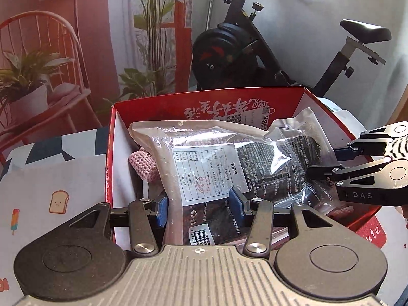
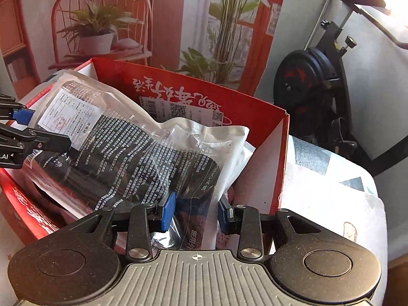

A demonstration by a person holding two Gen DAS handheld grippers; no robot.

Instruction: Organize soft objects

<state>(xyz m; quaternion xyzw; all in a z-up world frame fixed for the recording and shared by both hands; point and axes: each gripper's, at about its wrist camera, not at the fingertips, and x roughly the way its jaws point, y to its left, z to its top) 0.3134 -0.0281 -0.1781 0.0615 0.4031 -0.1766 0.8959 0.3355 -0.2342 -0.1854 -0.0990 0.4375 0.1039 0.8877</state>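
Both grippers hung over the red box [image 1: 142, 107], tilted down into it, with the clear plastic packet [image 1: 209, 163] lying on top of the contents, propped above the rim and slanting. Its long axis ran roughly from one gripper to the other. The left gripper [image 1: 199, 207] stood half-parted astride the packet's near edge, its blue pads [image 1: 236, 201] either side of the film; whether they pinched it I could not tell. The right gripper [image 2: 196, 214] straddled the opposite end, jaws narrower, and its bite was equally unclear. A pink knitted piece [image 1: 145, 165] sat tucked below, left of the left gripper. Neither hand looked nearer; I'd judge pressing the packet flat needs both ends together
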